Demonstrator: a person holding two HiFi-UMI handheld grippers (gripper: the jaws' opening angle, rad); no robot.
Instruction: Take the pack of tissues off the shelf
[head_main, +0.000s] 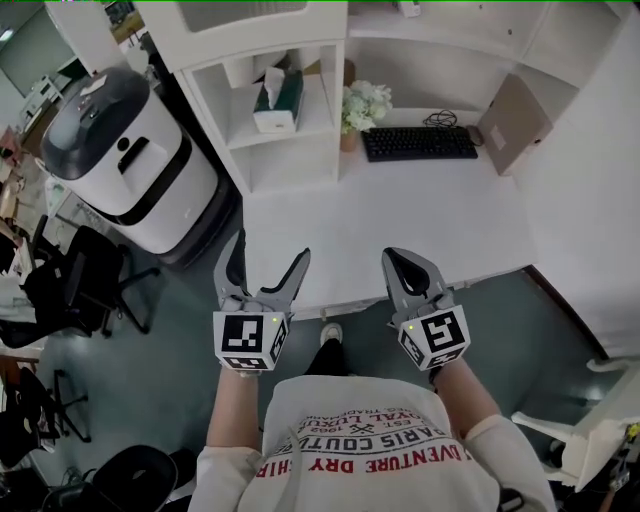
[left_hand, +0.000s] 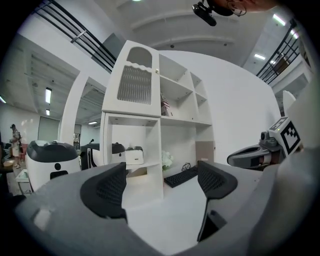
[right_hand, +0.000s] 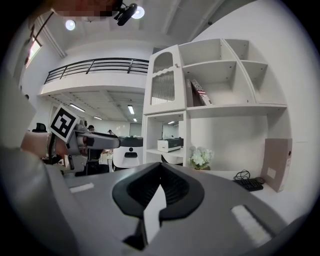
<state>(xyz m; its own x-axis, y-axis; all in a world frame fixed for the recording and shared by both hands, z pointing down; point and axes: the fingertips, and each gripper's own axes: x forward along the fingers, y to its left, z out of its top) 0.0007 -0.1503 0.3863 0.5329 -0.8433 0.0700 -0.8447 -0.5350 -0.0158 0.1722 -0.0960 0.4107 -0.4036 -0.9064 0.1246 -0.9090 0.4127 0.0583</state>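
Note:
The pack of tissues (head_main: 277, 100) is a white and dark green box with a tissue sticking up. It stands on a middle shelf of the white shelf unit (head_main: 255, 160) at the desk's far left. It also shows small in the left gripper view (left_hand: 134, 156) and in the right gripper view (right_hand: 170, 145). My left gripper (head_main: 268, 250) is held open over the desk's near edge, far short of the shelf, with nothing between its pads (left_hand: 111, 188). My right gripper (head_main: 396, 260) hangs beside it, jaws shut and empty (right_hand: 160, 176).
On the white desk (head_main: 400, 220) lie a black keyboard (head_main: 418, 143), a pot of white flowers (head_main: 365, 103) and a brown board (head_main: 515, 122) leaning at the right. A white and black machine (head_main: 120, 160) stands left of the shelf unit. Office chairs (head_main: 80, 280) crowd the floor at left.

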